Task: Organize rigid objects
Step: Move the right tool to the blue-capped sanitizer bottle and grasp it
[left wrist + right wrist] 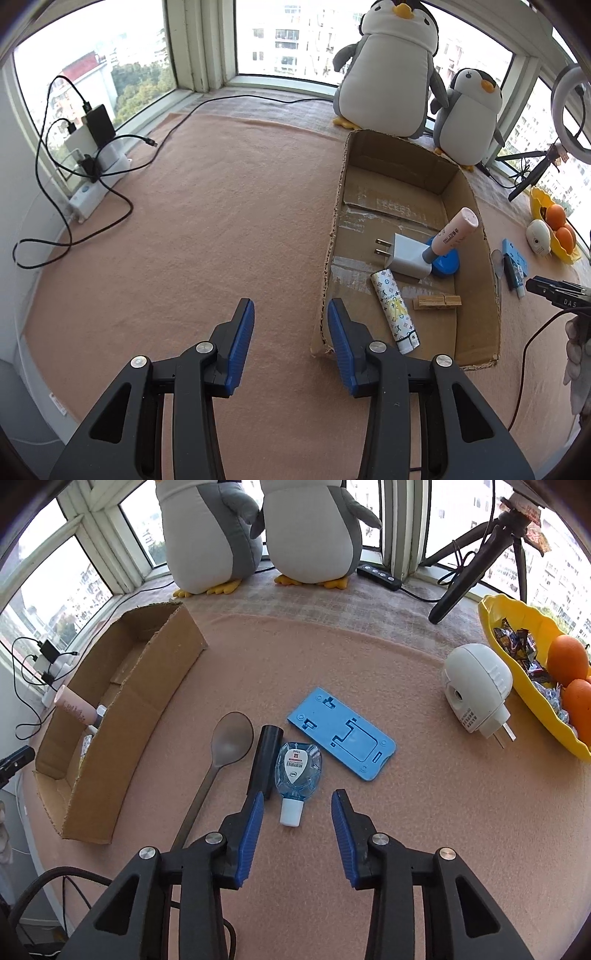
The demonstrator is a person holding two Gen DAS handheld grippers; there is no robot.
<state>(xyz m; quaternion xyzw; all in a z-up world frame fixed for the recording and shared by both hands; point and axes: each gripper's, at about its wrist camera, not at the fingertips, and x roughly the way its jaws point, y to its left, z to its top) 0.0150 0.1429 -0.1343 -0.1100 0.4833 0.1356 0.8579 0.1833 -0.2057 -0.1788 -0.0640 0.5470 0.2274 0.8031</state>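
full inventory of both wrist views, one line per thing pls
cardboard box: 1, brown, open, left of loose items
charger plug: 1, white, in box
pink tube: 1, in box
patterned tube: 1, white, in box
clothespin: 1, wooden, in box
spoon: 1, grey, on blanket
black cylinder: 1, beside spoon
small bottle: 1, clear blue, white cap
blue plate: 1, flat
plush penguins: 2, by window
left gripper: open, empty
right gripper: open, over bottle
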